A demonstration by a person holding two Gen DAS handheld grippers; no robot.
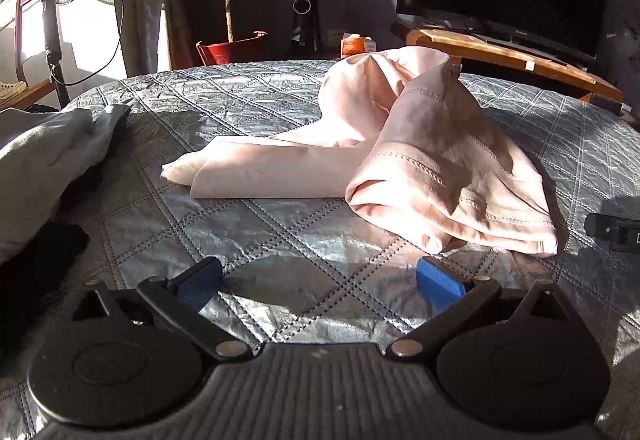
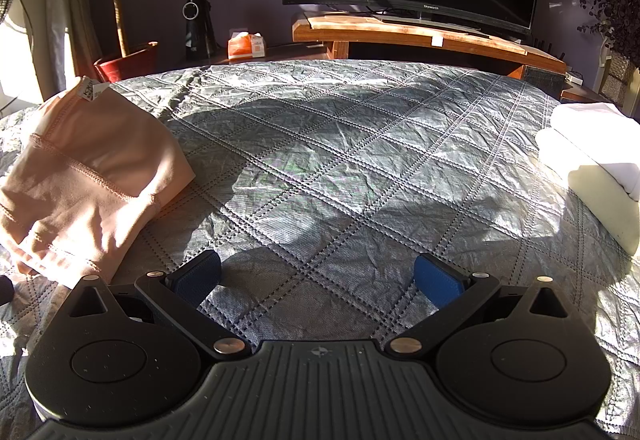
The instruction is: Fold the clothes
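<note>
Garment (image 1: 400,156) lengthwise left-to-right, crumpled

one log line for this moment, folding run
left gripper open | right gripper open | pink garment crumpled on quilt, unheld

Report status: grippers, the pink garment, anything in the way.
Left gripper open, empty; right gripper open, empty. Pink garment rumpled on the quilt, untouched. Grey clothes left, white folded stack right; neither blocks.
</note>
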